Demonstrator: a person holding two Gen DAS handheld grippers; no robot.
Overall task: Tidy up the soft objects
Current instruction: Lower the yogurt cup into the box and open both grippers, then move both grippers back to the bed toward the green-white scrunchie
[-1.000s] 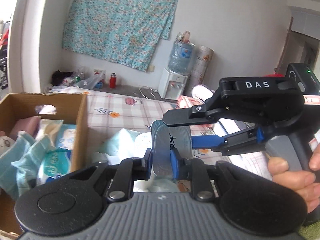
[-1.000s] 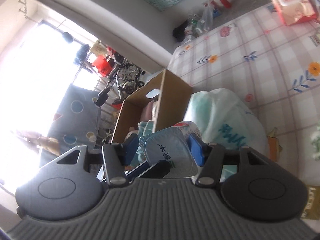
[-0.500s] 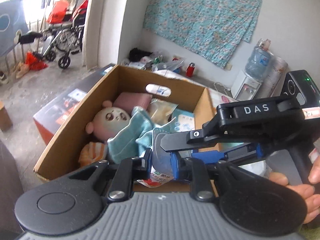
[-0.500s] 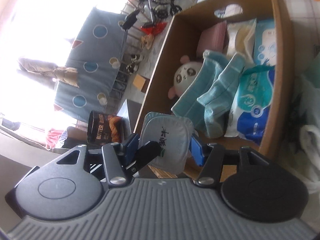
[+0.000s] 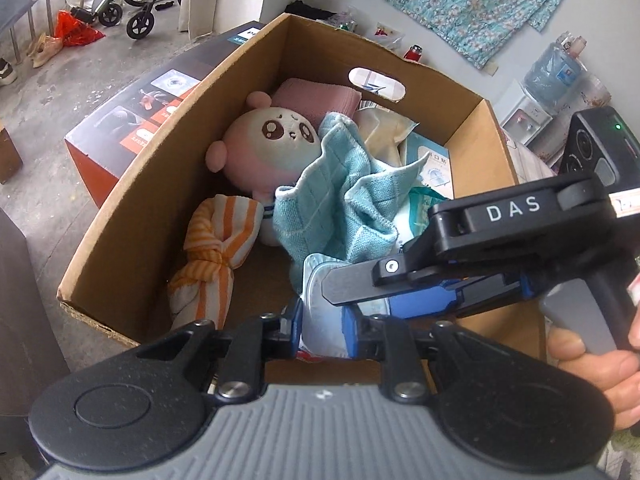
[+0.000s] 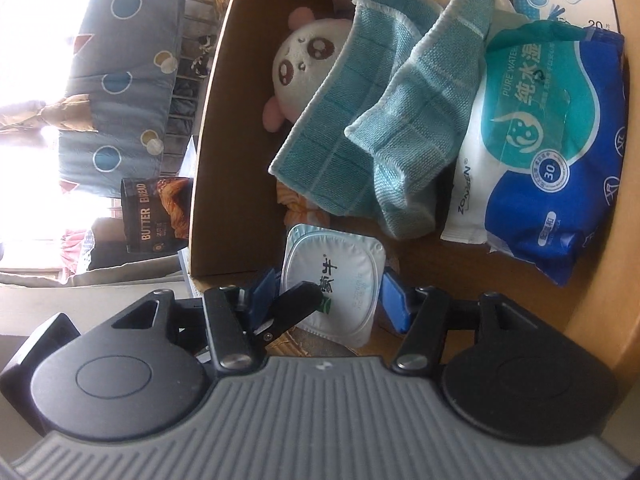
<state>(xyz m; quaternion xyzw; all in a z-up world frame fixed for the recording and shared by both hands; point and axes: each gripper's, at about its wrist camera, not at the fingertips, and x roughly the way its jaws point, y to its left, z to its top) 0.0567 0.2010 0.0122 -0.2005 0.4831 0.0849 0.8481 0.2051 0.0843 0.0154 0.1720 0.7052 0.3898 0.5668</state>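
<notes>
A pale blue soft pouch pack (image 6: 334, 280) with a foil lid is held by both grippers over the near end of a cardboard box (image 5: 256, 48). My left gripper (image 5: 320, 320) is shut on its sides; the pack (image 5: 320, 312) shows between its blue pads. My right gripper (image 6: 328, 294) is shut on it from the right, and shows in the left wrist view (image 5: 400, 288). In the box lie a pink panda plush (image 5: 272, 140), a teal cloth (image 5: 340, 208), an orange striped knotted cloth (image 5: 212, 256) and a wet-wipes pack (image 6: 552, 152).
A red and black printed carton (image 5: 152, 104) lies on the floor beside the box. A wheelchair (image 5: 128, 0) stands at the back left, a water dispenser (image 5: 536, 92) at the back right. A butter bread bag (image 6: 156, 212) sits outside the box.
Both grippers carried the pouch pack from above the bed, leftward over the box, and lowered it towards the near end. Both stay shut on it.
</notes>
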